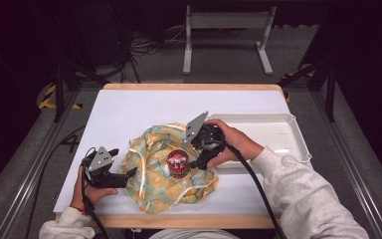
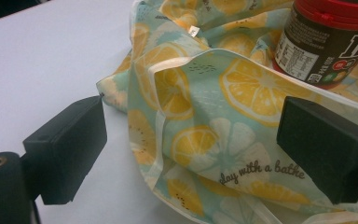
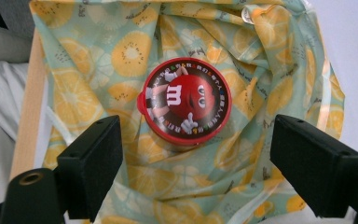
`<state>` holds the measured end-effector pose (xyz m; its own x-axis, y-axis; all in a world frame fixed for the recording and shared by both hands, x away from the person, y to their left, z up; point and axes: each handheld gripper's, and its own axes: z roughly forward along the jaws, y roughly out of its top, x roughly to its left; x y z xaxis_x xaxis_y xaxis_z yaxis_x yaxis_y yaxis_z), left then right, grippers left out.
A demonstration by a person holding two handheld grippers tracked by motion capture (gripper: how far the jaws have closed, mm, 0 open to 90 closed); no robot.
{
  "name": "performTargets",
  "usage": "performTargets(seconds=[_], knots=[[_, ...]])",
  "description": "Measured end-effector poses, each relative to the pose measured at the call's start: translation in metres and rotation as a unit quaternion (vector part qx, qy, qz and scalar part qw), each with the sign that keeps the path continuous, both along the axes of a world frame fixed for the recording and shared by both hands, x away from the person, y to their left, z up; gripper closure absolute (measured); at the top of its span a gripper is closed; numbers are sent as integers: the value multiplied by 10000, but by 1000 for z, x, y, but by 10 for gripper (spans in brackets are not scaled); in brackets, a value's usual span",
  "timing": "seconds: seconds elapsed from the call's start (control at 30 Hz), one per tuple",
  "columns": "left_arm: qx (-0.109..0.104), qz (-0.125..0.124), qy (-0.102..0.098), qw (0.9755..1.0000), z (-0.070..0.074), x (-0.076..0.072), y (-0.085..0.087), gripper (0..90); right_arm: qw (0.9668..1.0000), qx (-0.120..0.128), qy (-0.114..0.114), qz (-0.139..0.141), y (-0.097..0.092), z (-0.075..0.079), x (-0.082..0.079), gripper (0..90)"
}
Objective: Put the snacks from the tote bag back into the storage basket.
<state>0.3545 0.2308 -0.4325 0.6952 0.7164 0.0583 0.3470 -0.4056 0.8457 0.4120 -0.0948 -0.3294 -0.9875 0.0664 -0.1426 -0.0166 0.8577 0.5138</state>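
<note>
High view shows us a red candy tub (image 1: 178, 162) standing up in the middle of a crumpled lemon cloth (image 1: 154, 186) on the white table (image 1: 129, 107). Our right gripper (image 1: 199, 162) sits just beside the tub, on its right, so it is the closer of our 2 hands. Our left gripper (image 1: 129, 175) rests at the cloth's left edge, farther from the tub. The right gripper view looks straight down on the tub's round red lid (image 3: 185, 101), which sits past the 2 spread jaws and between them, with nothing pinched. The left gripper view shows what the top view hides: the tub's dark side label (image 2: 324, 44), and a fold of cloth lying between its 2 spread jaws, not pinched. A white tray (image 1: 298, 137) waits to the right.
</note>
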Motion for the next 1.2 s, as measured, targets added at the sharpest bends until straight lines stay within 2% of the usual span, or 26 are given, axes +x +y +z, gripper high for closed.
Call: performTargets(seconds=[0.2, 0.3, 0.37, 0.77, 0.87, 0.9, 0.97, 1.1, 1.2], knots=[[-18, 28, -2, 10000, -2, -3, 3, 79, 9996, -255, 131, 81, 17, -10, -1, 161], [20, 13, -5, 10000, -1, -4, 3, 72, 9995, -251, 205, 63, 21, -15, -1, 150], [-46, 24, -4, 10000, -1, -4, 2, 72, 9993, -285, 223, 74, 23, -17, -1, 147], [69, 90, 44, 9999, -4, -3, 3, 56, 9985, -487, 245, 18, 35, -26, 1, 138], [111, 102, 38, 9999, -5, -3, 3, 55, 9968, -769, 195, -63, 38, -29, 2, 143], [82, 128, 67, 9999, -5, -2, 4, 55, 9968, -780, 172, -93, 39, -30, 3, 148], [62, 116, 70, 9999, -5, -2, 5, 56, 9961, -817, 289, -138, 41, -30, 5, 152], [109, 131, 40, 9998, -6, -2, 5, 57, 9957, -878, 272, -108, 47, -33, 4, 152], [80, 106, 71, 9999, -6, -2, 6, 58, 9948, -956, 283, -204, 51, -36, 6, 156]])
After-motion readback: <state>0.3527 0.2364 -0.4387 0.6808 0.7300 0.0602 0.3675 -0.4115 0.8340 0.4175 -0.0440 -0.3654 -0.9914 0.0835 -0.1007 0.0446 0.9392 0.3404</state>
